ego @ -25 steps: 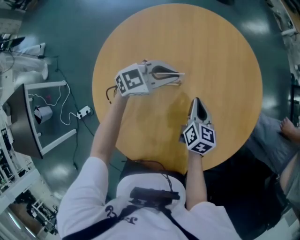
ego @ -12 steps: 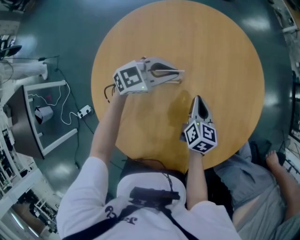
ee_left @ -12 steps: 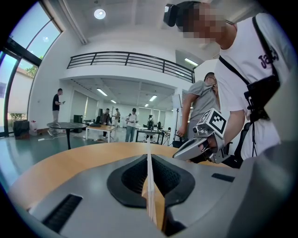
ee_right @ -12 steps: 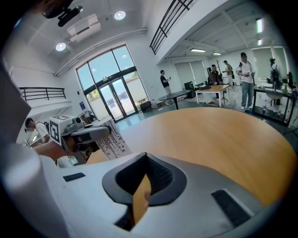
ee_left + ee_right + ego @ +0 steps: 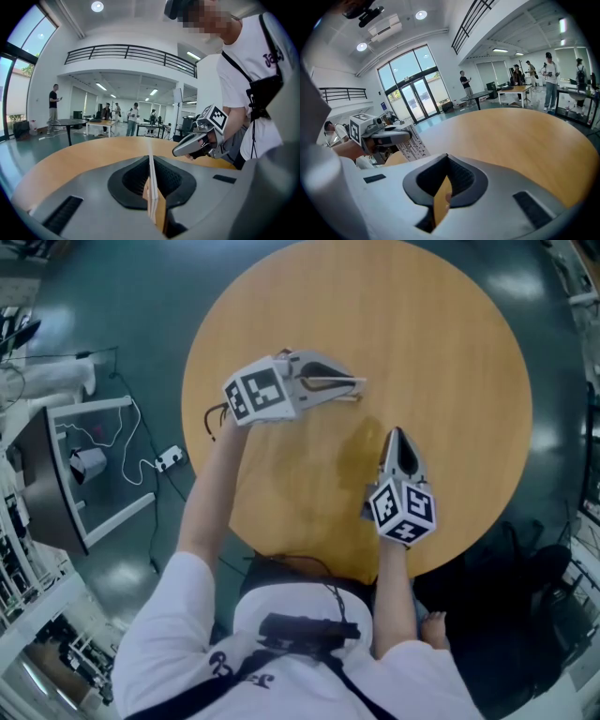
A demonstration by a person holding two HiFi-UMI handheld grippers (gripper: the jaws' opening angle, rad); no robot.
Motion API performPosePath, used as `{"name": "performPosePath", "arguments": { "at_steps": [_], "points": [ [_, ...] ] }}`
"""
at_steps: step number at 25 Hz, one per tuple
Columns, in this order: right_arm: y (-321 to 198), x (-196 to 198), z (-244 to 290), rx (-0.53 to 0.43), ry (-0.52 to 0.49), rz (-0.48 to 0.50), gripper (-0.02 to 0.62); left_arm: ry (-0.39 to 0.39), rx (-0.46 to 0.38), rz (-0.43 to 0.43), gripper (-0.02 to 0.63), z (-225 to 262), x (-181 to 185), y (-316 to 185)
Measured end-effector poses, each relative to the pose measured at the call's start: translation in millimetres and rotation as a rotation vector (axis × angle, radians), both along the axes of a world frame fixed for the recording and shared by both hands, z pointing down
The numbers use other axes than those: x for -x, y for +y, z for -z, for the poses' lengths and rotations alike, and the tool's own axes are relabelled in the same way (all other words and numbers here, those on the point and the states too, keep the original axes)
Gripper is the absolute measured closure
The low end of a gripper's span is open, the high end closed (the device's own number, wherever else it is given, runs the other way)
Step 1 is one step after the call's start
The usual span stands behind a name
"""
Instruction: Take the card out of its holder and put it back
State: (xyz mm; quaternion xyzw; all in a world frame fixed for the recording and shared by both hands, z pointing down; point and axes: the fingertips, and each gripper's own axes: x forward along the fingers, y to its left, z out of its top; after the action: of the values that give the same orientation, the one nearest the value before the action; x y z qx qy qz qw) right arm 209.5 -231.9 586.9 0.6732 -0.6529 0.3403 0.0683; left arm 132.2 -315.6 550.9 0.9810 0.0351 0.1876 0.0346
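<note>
The round wooden tabletop (image 5: 450,362) fills most of the head view, its surface plain and unmarked. The person in a white shirt (image 5: 178,652) stands at its near edge. The shirt carries dark lettering (image 5: 274,58), but a black strap cuts across it, so it cannot be read whole.

Each gripper bears a marker cube, the left one (image 5: 256,395) and the right one (image 5: 403,512), printed with black-and-white square patterns and no words.

The left gripper (image 5: 359,385) hangs over the near-left part of the tabletop and points toward the right of the head view. Its jaws are pressed onto the card holder (image 5: 151,187), a thin white-edged flat piece seen edge-on, with a tan face beside the white edge. The piece sits deep in the seam between the pads. Whether the card is inside it cannot be told.

The right gripper (image 5: 395,433) points away from the person, near the left gripper's tip but apart from it. Its jaws are drawn together. A tan sliver (image 5: 440,201) shows in their seam, and what it is cannot be told.
</note>
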Motion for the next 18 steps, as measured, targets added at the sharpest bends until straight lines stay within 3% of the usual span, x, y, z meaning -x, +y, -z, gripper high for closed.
{"name": "performPosePath", "arguments": {
  "at_steps": [18],
  "points": [
    [-0.1,-1.0,3.6,0.004,0.016,0.018,0.575,-0.062,0.028,0.041,0.575,-51.7,-3.6,-1.8]
  ]
}}
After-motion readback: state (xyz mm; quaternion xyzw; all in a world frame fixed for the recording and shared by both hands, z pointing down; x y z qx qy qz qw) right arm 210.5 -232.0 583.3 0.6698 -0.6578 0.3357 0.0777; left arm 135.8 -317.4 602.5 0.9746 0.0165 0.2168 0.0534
